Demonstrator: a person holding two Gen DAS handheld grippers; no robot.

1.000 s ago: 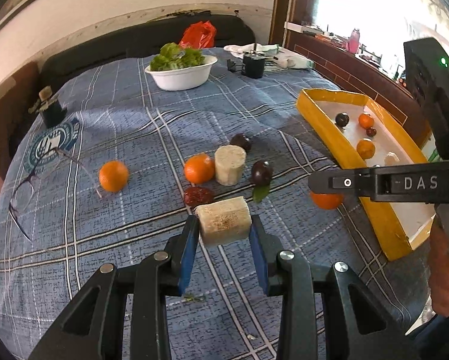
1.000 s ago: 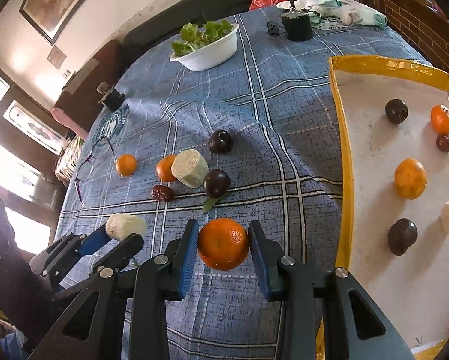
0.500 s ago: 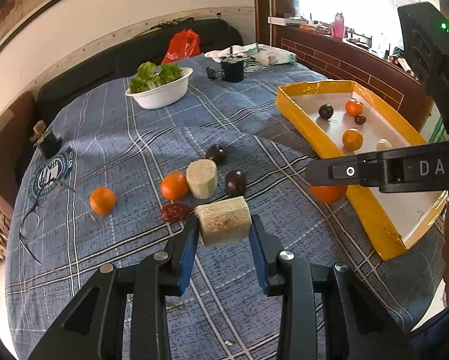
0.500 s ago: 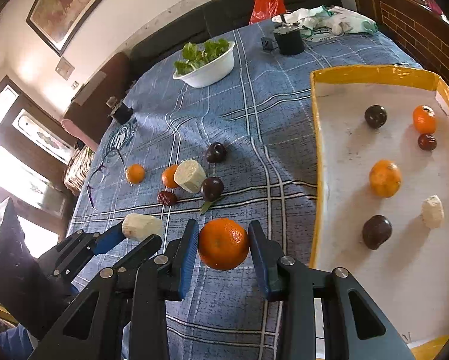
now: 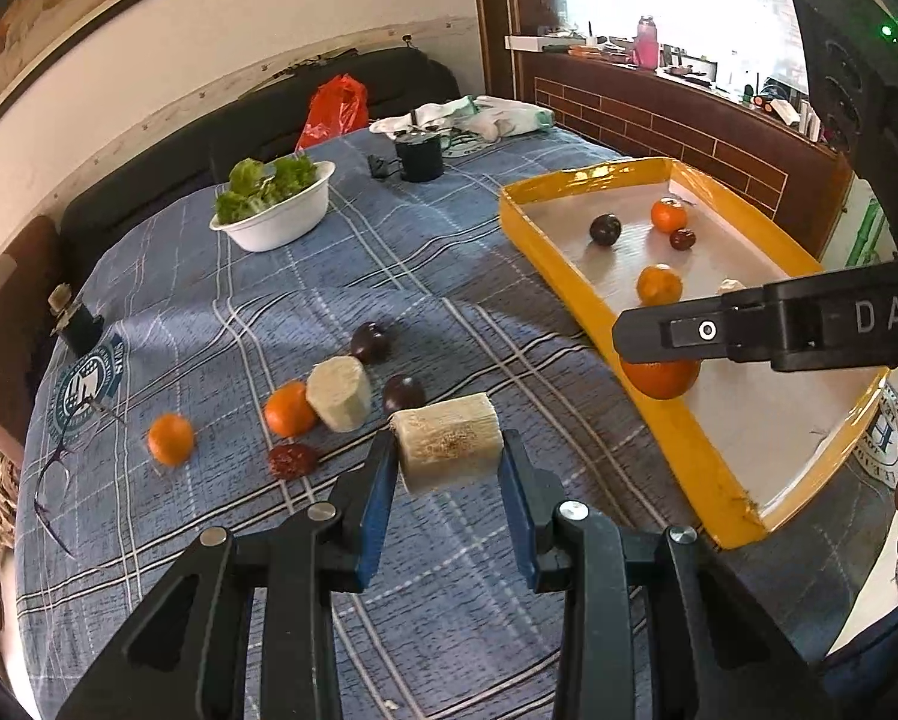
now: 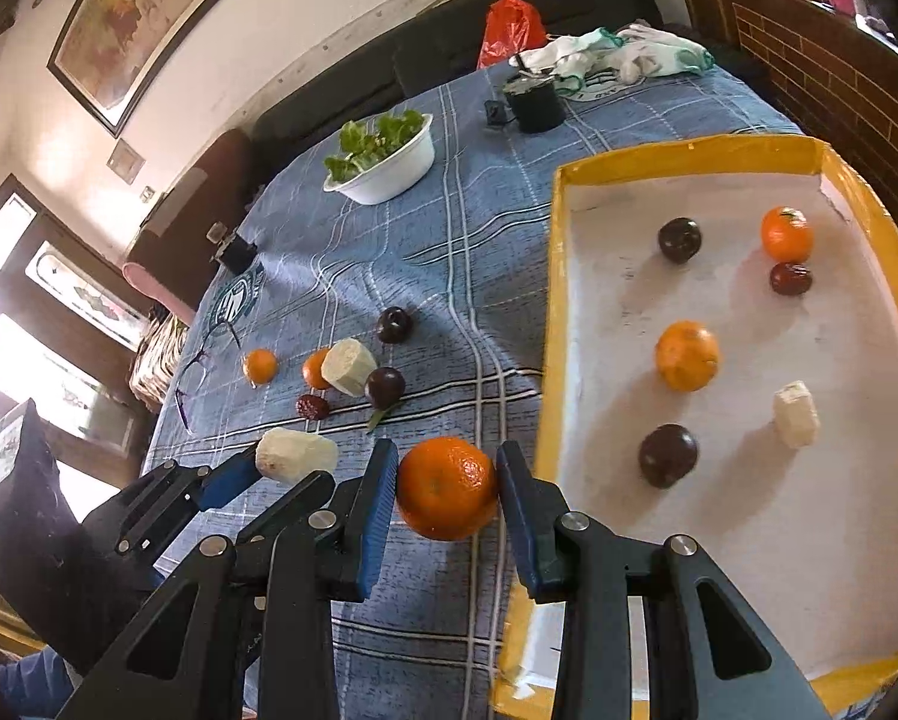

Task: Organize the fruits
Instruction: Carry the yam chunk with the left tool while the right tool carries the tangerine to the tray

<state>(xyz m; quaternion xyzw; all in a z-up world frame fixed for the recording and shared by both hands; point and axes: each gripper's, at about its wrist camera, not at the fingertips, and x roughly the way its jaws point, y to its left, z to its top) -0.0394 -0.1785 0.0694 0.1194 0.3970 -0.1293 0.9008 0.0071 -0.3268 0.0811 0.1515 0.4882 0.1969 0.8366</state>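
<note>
My left gripper (image 5: 449, 468) is shut on a pale peeled fruit chunk (image 5: 447, 450), held above the blue plaid table; it also shows in the right wrist view (image 6: 296, 455). My right gripper (image 6: 447, 489) is shut on an orange (image 6: 447, 487), held over the near left rim of the yellow tray (image 6: 550, 276); the orange shows in the left wrist view (image 5: 659, 375). The tray (image 5: 545, 252) holds several fruits: oranges, dark plums, a red date, a pale chunk. On the cloth lie two oranges (image 5: 171, 438), a pale chunk (image 5: 339, 393), two plums (image 5: 403, 393) and a date (image 5: 293, 459).
A white bowl of greens (image 5: 281, 204) stands at the back. A black cup (image 5: 419, 157), white cloths and a red bag (image 5: 332, 108) are further back. Eyeglasses (image 5: 59, 480) and a small dark box (image 5: 80, 324) lie left. A brick ledge runs behind the tray.
Both grippers have lifted and moved right toward the tray, each keeping its fruit. The orange now hangs over the tray's near rim.
</note>
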